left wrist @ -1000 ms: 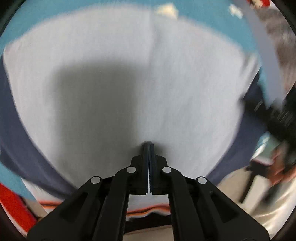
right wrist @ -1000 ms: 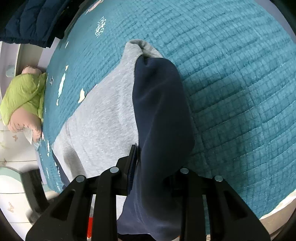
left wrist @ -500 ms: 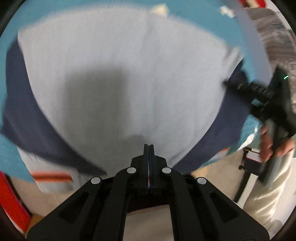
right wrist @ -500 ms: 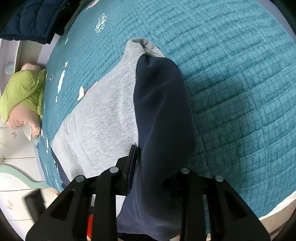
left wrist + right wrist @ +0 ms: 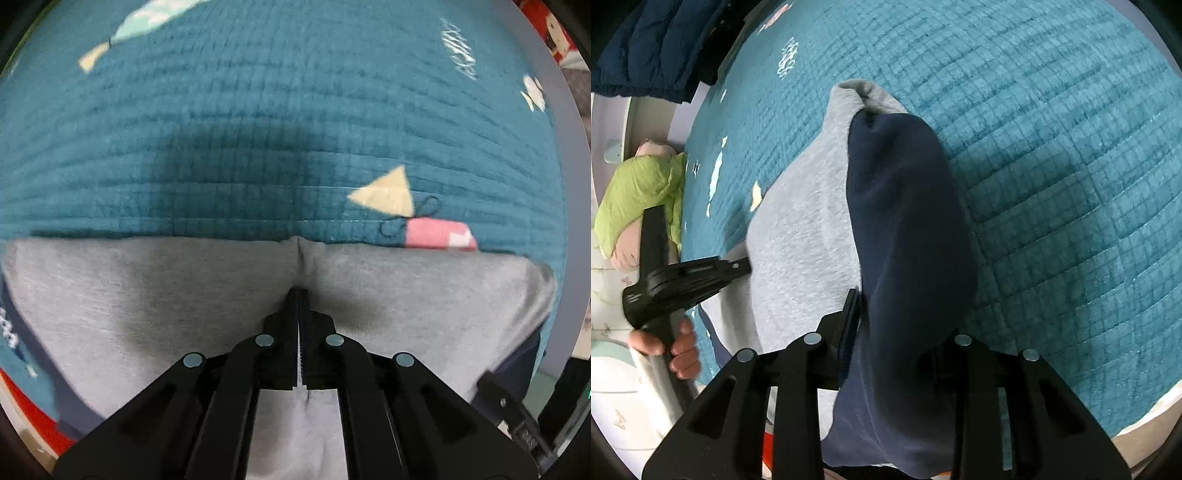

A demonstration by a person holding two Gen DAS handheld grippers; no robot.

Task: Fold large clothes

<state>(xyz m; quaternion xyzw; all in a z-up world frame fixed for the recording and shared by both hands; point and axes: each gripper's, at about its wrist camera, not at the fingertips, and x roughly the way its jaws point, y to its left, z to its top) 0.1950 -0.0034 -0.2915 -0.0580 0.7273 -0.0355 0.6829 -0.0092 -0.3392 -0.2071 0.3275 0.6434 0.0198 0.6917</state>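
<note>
A grey sweatshirt with navy sleeves (image 5: 805, 229) lies on a teal quilted bed cover (image 5: 1052, 166). My left gripper (image 5: 297, 295) is shut, pinching the grey fabric (image 5: 147, 288) near its far edge; it also shows in the right wrist view (image 5: 744, 266), at the garment's left side. My right gripper (image 5: 886, 306) is shut on the navy sleeve (image 5: 908, 221), which drapes over it and hides the right finger.
The teal cover (image 5: 258, 129) has small printed shapes. A green and pink bundle (image 5: 639, 195) lies at the bed's left edge. A dark blue padded jacket (image 5: 657, 44) hangs at top left. The bed's near edge (image 5: 1145, 421) runs at lower right.
My left gripper has carried the grey fabric forward over the garment, so its edge now lies near the fingertips with the bed cover beyond. The right gripper has barely moved.
</note>
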